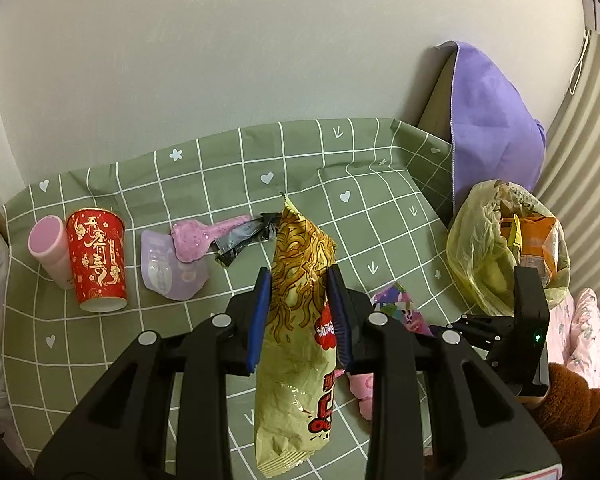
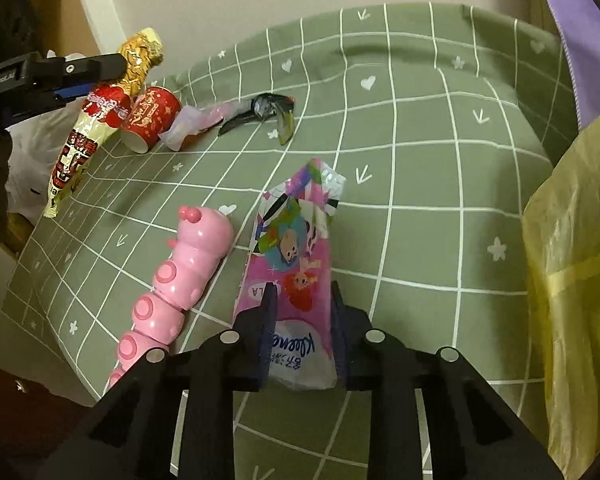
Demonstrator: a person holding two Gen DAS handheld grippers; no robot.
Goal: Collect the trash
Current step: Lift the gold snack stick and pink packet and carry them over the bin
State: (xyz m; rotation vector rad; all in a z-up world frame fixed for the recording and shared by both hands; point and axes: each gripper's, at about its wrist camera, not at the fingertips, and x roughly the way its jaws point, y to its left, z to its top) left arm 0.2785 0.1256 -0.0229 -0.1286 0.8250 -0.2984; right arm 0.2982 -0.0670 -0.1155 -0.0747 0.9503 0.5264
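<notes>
- The left hand-held gripper (image 1: 300, 312) has its blue pads pressed on a gold noodle packet (image 1: 300, 320) and holds it clear of the tabletop (image 1: 100, 360)
- The packet's long axis runs along the gripper's line: its crimped pointed end sticks out forward past the fingertips, and the end with red lettering comes back toward the camera
- In the right wrist view the same packet hangs slanted at the far left, gold end up and printed end down, above the edge of the green checked cloth (image 2: 420, 200)
- The right hand-held gripper (image 2: 302, 312) is narrow, its jaws on either side of a pink tissue pack (image 2: 296, 272) with cartoon figures, which still lies flat on the cloth; whether the pads press it cannot be told for certain, but they appear to touch its sides
- The tissue pack's long axis points away from the gripper; its crinkled end is farthest from the fingers
- A pink caterpillar toy (image 2: 172, 292) lies just beside the pack, to its left, roughly parallel
- A red paper cup (image 1: 96, 260) lies on its side at the far left, a pink cup (image 1: 48, 248) touching it; a purple pouch (image 1: 172, 268), a pink wrapper (image 1: 204, 236) and a black wrapper (image 1: 248, 236) lie beside them
- A yellow trash bag (image 1: 484, 248) with wrappers inside sits at the right edge, near the right gripper
</notes>
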